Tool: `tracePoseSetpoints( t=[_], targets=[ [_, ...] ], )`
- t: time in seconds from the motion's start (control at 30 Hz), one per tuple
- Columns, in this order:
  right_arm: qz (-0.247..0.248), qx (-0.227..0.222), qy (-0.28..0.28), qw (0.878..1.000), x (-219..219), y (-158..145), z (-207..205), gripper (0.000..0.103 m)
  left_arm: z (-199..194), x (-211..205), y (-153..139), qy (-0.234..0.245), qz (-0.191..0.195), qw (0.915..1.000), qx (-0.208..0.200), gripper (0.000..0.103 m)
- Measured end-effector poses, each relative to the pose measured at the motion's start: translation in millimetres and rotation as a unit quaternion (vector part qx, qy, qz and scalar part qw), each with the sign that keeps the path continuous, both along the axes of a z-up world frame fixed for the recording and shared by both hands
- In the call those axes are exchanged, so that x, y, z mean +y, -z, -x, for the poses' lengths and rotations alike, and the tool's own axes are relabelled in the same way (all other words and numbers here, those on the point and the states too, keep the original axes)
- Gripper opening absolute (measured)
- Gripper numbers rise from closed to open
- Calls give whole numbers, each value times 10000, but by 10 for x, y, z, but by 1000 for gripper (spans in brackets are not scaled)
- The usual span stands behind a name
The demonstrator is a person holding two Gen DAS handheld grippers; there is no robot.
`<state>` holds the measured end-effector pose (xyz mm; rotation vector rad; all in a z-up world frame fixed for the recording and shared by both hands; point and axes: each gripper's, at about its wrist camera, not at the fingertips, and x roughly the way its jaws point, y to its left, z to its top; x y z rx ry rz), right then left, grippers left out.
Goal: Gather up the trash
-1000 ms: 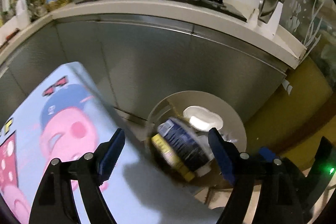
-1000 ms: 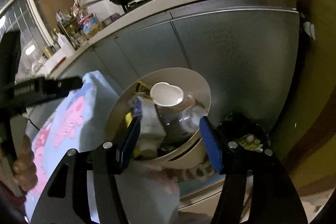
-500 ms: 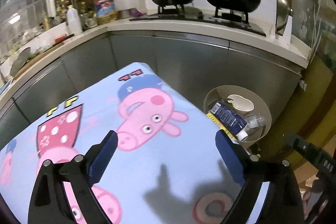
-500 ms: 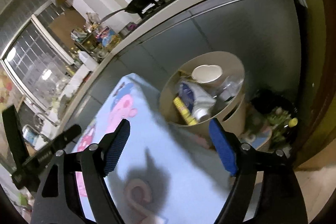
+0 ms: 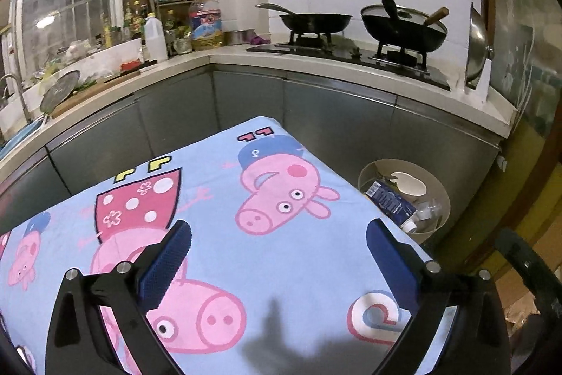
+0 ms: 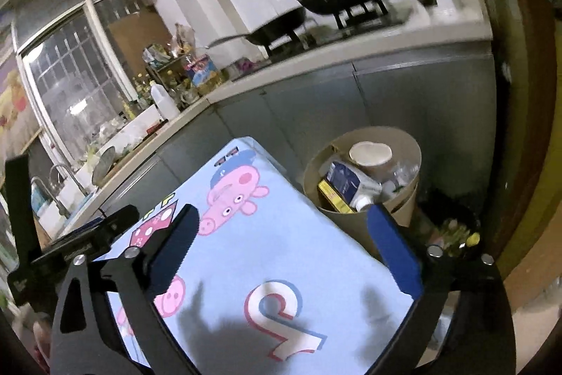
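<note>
I see my left claw [image 5: 277,255] and right claw [image 6: 284,248] spread apart, empty, above the cartoon cloth [image 5: 224,227]; the bin [image 6: 407,143] sits beside it, full.

Both wrist views look down across the tablecloth [image 5: 281,234] toward the shared trash bin [image 6: 354,224].

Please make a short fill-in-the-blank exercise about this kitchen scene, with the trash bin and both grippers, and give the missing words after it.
1. The round trash bin stands on the floor beside the table, in front of the ____ cabinets.
2. Both the left gripper and the right gripper are open and hold ____.
3. The tablecloth is light ____ with pink pig figures.
4. On the stove stand ____ black pans.

Missing words: grey; nothing; blue; two
</note>
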<state>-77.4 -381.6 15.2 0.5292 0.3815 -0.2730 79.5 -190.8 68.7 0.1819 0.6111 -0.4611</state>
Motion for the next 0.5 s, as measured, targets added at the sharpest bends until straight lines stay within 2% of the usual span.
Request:
tracePoseSetpoints(
  t=[0.13, 0.5],
  targets=[
    [155, -31, -28, 9999, 161, -77, 38, 97, 80, 66, -39, -20, -2, 9999, -134, 99],
    [205, -102, 134, 9996, 336, -176, 114, 97, 254, 247, -177, -167, 67, 9989, -442, 99]
  ],
)
